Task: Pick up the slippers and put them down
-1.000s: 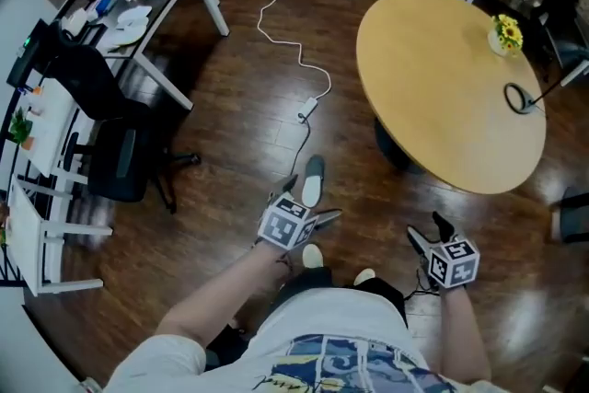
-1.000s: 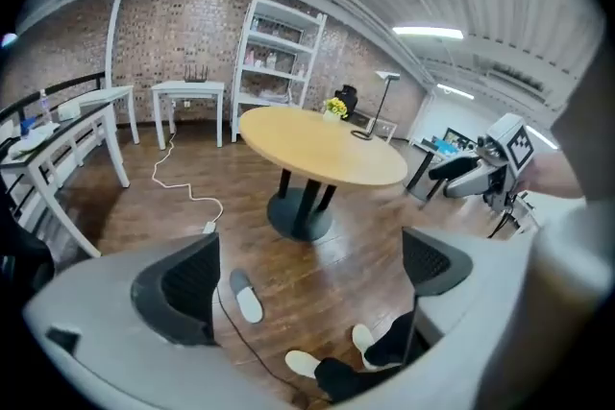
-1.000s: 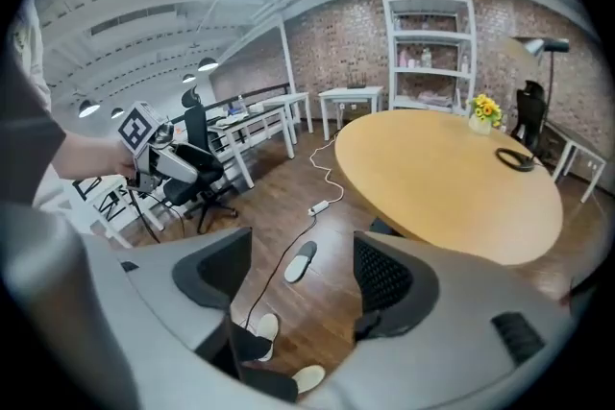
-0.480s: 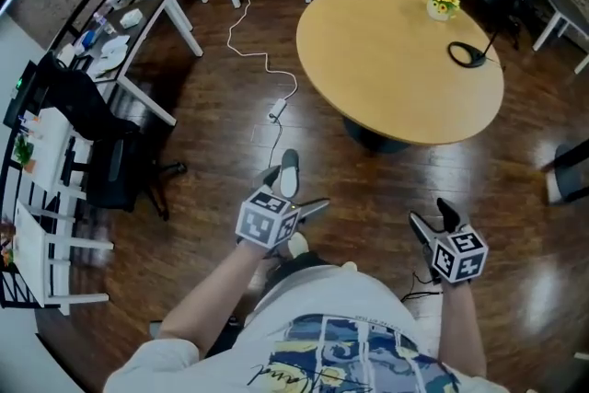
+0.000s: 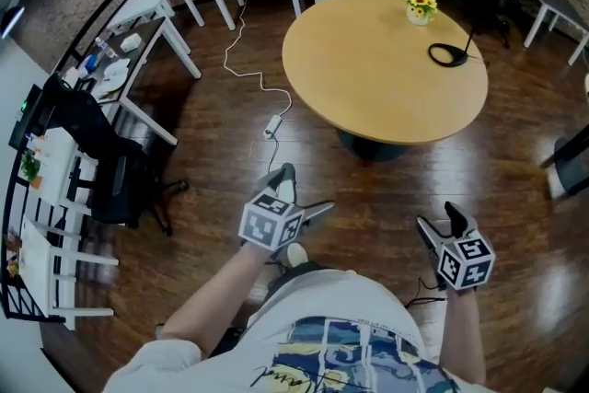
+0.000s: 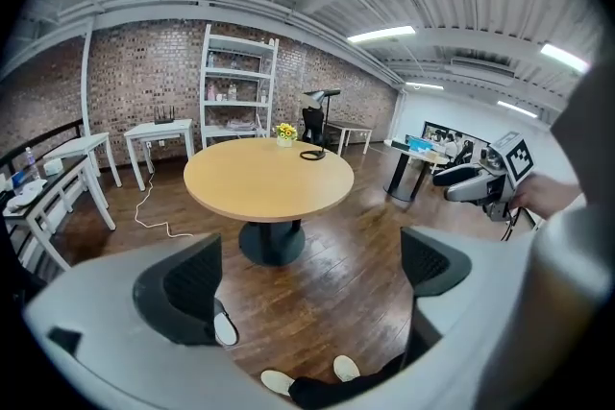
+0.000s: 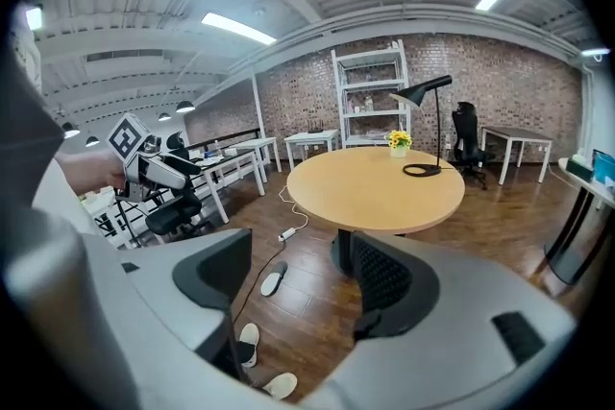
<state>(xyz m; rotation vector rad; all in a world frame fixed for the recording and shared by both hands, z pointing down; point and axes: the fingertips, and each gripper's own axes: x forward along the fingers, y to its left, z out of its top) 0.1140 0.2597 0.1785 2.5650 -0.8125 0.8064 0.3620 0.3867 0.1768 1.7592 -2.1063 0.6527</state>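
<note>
One grey slipper with a pale sole (image 7: 273,282) lies on the dark wood floor in front of the person's feet. The left jaw partly hides the slipper (image 6: 225,329) in the left gripper view. In the head view the slipper (image 5: 284,176) shows just beyond my left gripper (image 5: 299,196). That gripper hangs in the air above the floor, its jaws closing with nothing between them. My right gripper (image 5: 437,218) is held up at the right, open and empty. No second slipper is in view.
A round wooden table (image 5: 382,69) stands ahead, bearing a flower pot (image 5: 421,3) and a black lamp base (image 5: 446,55). A white cable with a power strip (image 5: 272,126) runs across the floor. A black office chair (image 5: 110,170) and white desks are at the left.
Both grippers have risen from near the floor and moved forward, and the head view now looks further out over the table. The slipper stays on the floor.
</note>
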